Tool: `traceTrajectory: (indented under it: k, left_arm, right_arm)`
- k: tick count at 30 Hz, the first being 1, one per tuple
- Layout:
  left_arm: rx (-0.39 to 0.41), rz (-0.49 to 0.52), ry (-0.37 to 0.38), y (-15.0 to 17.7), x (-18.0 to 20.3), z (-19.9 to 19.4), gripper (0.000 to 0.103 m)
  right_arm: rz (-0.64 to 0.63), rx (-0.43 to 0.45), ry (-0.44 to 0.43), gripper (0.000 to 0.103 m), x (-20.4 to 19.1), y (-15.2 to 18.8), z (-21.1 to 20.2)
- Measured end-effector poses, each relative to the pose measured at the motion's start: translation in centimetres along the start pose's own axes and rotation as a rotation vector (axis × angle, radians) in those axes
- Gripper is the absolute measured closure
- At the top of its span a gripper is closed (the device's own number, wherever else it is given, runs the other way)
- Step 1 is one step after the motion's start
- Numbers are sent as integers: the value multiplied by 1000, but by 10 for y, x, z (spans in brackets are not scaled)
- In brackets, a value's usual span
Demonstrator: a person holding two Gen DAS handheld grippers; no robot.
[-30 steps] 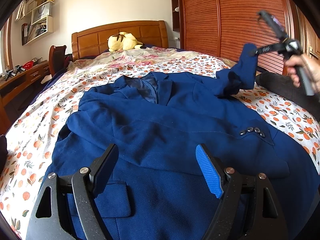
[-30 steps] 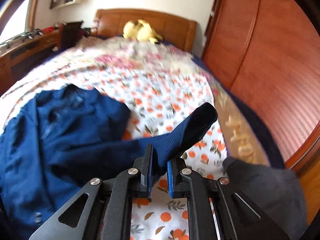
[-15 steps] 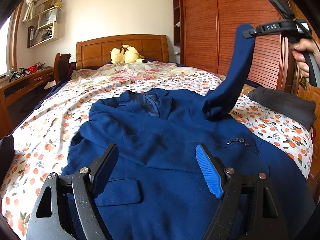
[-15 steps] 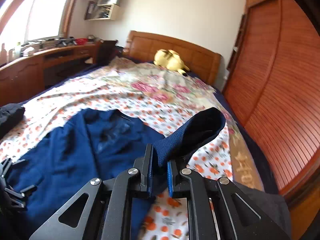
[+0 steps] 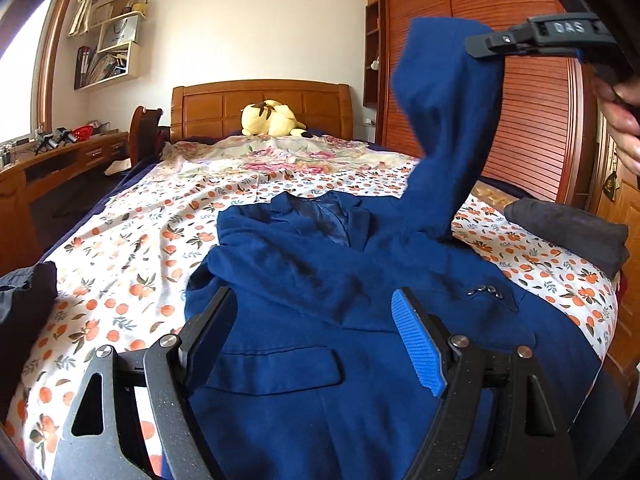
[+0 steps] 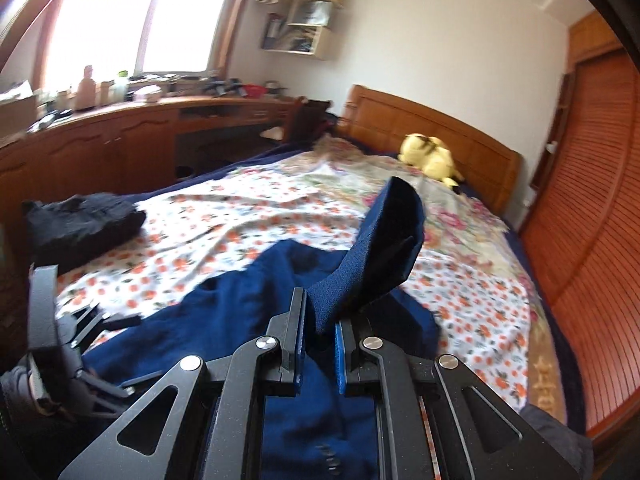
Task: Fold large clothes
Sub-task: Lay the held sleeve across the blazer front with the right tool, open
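Observation:
A dark blue suit jacket (image 5: 344, 288) lies front up on the bed, collar toward the headboard. My left gripper (image 5: 312, 332) is open and empty, hovering over the jacket's lower front near a flap pocket. My right gripper (image 6: 320, 332) is shut on the jacket's sleeve (image 6: 380, 252) near the cuff. In the left wrist view the sleeve (image 5: 448, 128) hangs high above the jacket's right shoulder from the right gripper (image 5: 480, 46). The other sleeve lies folded across the chest, its cuff buttons (image 5: 484, 290) showing.
The bed has an orange-fruit print sheet (image 5: 132, 260) and a wooden headboard (image 5: 260, 104) with a yellow plush toy (image 5: 272, 118). Dark folded clothes lie at the bed's left edge (image 6: 80, 220) and right edge (image 5: 568, 232). A desk (image 6: 120, 136) runs left, a slatted wardrobe (image 5: 532, 128) right.
My right gripper has lifted the sleeve from low beside the jacket to high above it and swung left over the jacket. The left gripper stays open over the lower front.

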State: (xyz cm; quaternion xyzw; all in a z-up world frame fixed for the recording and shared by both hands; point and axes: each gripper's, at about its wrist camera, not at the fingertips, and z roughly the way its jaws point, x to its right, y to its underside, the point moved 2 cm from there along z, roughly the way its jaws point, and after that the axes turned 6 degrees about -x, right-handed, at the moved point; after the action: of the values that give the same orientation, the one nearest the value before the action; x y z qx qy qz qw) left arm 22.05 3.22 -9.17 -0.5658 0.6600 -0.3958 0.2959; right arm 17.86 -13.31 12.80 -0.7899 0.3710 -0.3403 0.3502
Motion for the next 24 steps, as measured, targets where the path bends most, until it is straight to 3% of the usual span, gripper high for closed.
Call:
traceTrajectory:
  k: [5, 9, 11, 24]
  left_arm:
    - [3, -26, -17, 3, -17, -7, 23]
    - [9, -49, -22, 3, -30, -12, 23]
    - [11, -57, -22, 2, -34, -12, 23]
    - [-27, -30, -19, 11, -24, -4, 23]
  right_arm:
    - [-20, -56, -43, 90, -8, 4, -7]
    - [1, -33, -62, 72, 3, -7, -21]
    - [20, -25, -68, 67, 10, -6, -25]
    - [134, -160, -83, 66, 22, 57, 32]
